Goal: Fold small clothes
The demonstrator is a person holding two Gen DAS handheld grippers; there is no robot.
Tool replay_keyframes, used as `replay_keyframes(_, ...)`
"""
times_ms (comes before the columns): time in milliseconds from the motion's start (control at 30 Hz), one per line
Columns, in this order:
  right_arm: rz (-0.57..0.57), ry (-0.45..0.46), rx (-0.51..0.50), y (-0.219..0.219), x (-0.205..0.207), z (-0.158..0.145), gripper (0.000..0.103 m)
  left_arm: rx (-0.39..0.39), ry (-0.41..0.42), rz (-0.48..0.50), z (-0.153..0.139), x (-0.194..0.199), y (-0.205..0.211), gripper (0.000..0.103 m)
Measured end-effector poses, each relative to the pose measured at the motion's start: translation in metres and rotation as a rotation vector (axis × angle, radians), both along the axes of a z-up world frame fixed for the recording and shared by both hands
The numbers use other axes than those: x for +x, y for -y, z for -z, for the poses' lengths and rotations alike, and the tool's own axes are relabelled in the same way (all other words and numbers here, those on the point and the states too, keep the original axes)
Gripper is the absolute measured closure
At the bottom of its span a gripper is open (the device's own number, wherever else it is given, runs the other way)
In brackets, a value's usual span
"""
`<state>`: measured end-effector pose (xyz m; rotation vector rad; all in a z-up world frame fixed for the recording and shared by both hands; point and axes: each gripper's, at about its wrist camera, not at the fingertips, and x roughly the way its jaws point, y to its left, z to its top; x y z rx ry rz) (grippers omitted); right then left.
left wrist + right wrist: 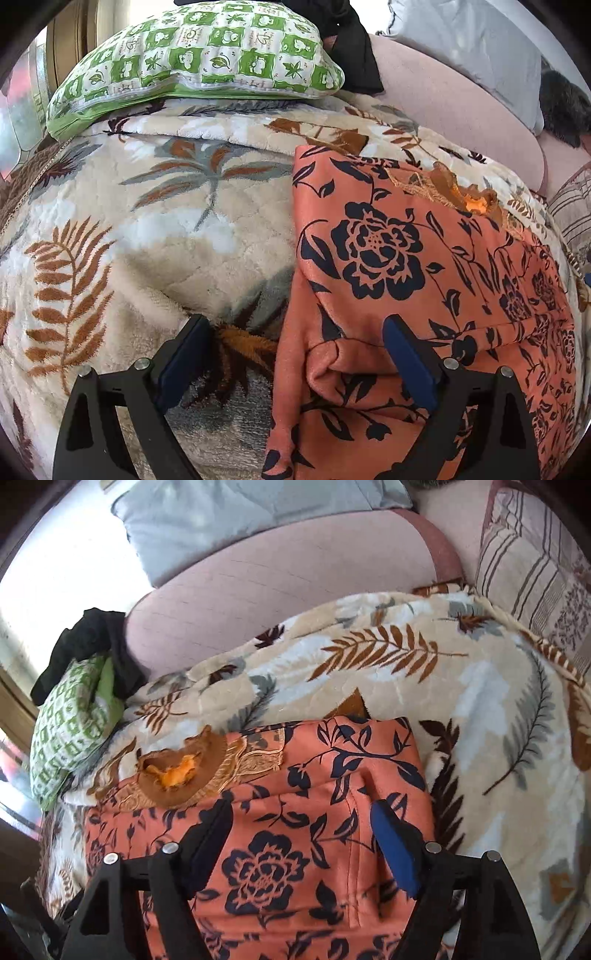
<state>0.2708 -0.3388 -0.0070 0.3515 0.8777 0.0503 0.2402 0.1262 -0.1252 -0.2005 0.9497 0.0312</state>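
An orange garment with a dark flower print [406, 258] lies folded on a leaf-patterned plush blanket [147, 221]. Its brown embroidered neckline [177, 771] sits at the far edge. My left gripper [295, 321] is open and hovers over the garment's left edge: one finger is above the blanket, the other above the fabric, and nothing is pinched. In the right wrist view the garment [295, 830] fills the foreground. My right gripper [301, 808] stands open just above it, with a raised fold of cloth near its right finger and no fabric gripped.
A green checked pillow [199, 62] with a black cloth [354, 48] beside it lies at the blanket's far side. Behind are a pink cushion [277, 590], a pale grey pillow [221, 520] and a striped pillow [535, 565]. The blanket [498, 720] spreads around the garment.
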Motion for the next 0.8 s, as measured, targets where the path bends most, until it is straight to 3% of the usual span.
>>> replay_keyframes(133, -0.084, -0.024, 0.028, 0.026, -0.053, -0.008, 0.023, -0.09, 0.085, -0.021, -0.024, -0.032, -0.014, 0.008)
replay_keyframes(200, -0.151, -0.074, 0.042, 0.036, -0.09, -0.008, 0.023, -0.08, 0.109, -0.012, -0.039, -0.058, -0.017, 0.008)
replay_keyframes(333, -0.232, -0.152, 0.03, 0.066, -0.171, 0.008, 0.022, -0.14, 0.134, 0.04, -0.068, -0.133, -0.018, 0.008)
replay_keyframes(400, -0.213, -0.177, 0.089, 0.087, -0.201, 0.023, 0.022, -0.151, 0.13, 0.058, -0.073, -0.174, -0.015, 0.008)
replay_keyframes(567, -0.223, -0.221, 0.245, 0.107, -0.244, 0.065, 0.022, -0.176, 0.03, 0.042, -0.049, -0.256, -0.012, 0.008)
replay_keyframes(667, -0.227, -0.225, 0.257, 0.106, -0.254, 0.081, 0.022, -0.21, -0.045, 0.011, -0.028, -0.277, -0.015, 0.008)
replay_keyframes(800, -0.239, -0.216, 0.274, 0.102, -0.262, 0.091, 0.022, -0.231, -0.07, -0.001, -0.016, -0.287, -0.015, 0.008)
